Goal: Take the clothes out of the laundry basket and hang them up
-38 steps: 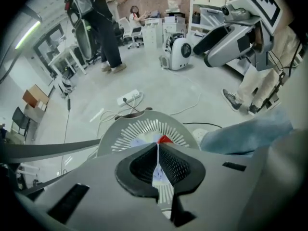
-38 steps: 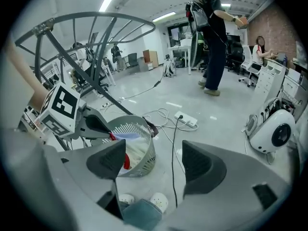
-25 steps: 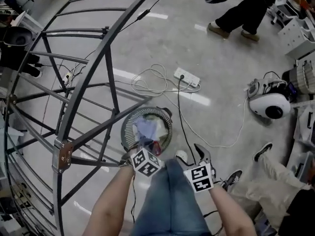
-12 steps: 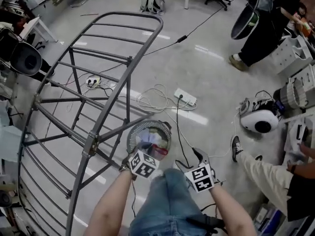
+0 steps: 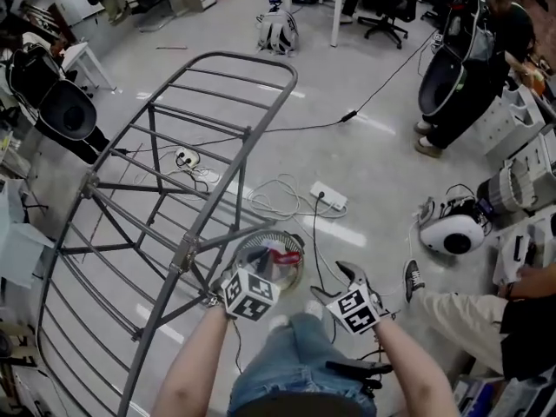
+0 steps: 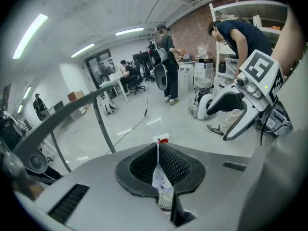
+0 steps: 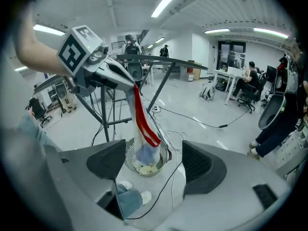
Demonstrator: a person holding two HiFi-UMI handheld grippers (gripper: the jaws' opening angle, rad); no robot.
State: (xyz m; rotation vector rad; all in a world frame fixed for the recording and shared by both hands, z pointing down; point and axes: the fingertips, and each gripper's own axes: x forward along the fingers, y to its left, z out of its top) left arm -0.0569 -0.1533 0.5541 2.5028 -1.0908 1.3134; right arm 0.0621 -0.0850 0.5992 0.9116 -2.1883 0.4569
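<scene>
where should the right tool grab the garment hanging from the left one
Probably pinch the garment at its side edge, midway between the left tool and the basket, coming in level from the side. It hangs as a narrow strip, its lower end bunched in the basket.

A white power strip (image 5: 328, 195) lay on the grey floor (image 5: 373, 155) among looping cables (image 5: 276, 200), near a rounded white machine (image 5: 458, 233). A person in dark clothes (image 5: 469, 68) stood at far right; a grey backpack (image 5: 275, 31) sat beside a white table (image 5: 334, 16) and a black office chair (image 5: 388, 9).
</scene>
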